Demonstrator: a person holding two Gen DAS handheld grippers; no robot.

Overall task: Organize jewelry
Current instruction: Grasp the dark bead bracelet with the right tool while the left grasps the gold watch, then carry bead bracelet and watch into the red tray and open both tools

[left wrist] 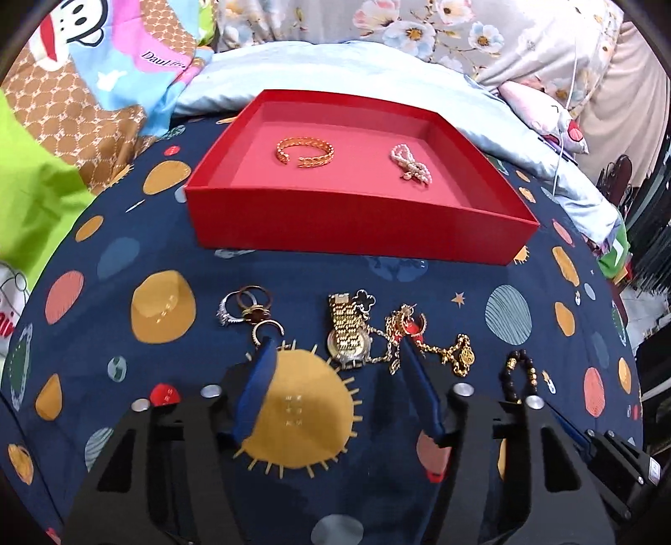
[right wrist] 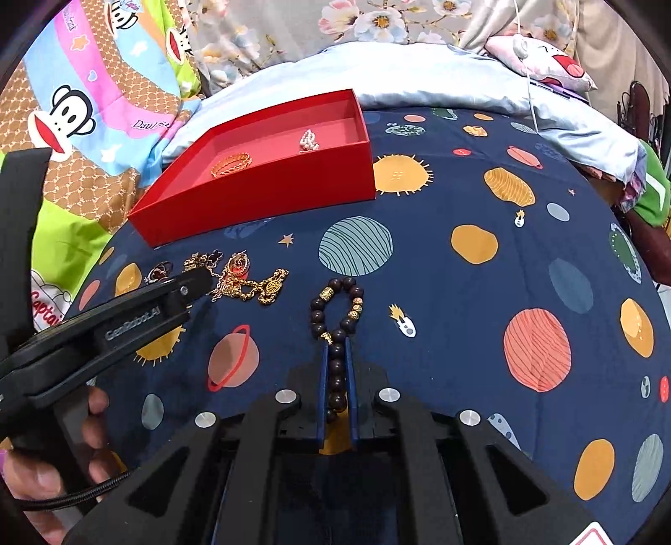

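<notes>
A red tray (left wrist: 352, 234) (right wrist: 268, 197) on the navy planet sheet holds a gold bangle (left wrist: 305, 151) (right wrist: 231, 164) and a pearl bracelet (left wrist: 411, 165) (right wrist: 309, 141). In front of it lie several rings (left wrist: 247, 308), a gold watch (left wrist: 348, 331), and gold chains with pendants (left wrist: 436, 339) (right wrist: 251, 281). My left gripper (left wrist: 335, 348) is open, its jaws on either side of the watch, just above the sheet. My right gripper (right wrist: 336, 341) is shut on a dark bead bracelet (right wrist: 335, 318) (left wrist: 518, 375), whose loop lies on the sheet ahead of the fingers.
Pale blue pillow (left wrist: 335, 71) lies behind the tray. Cartoon-print bedding (right wrist: 105, 84) is at the left, a floral quilt (left wrist: 461, 29) at the back. The left gripper's body and the hand holding it (right wrist: 96, 335) fill the right view's left side.
</notes>
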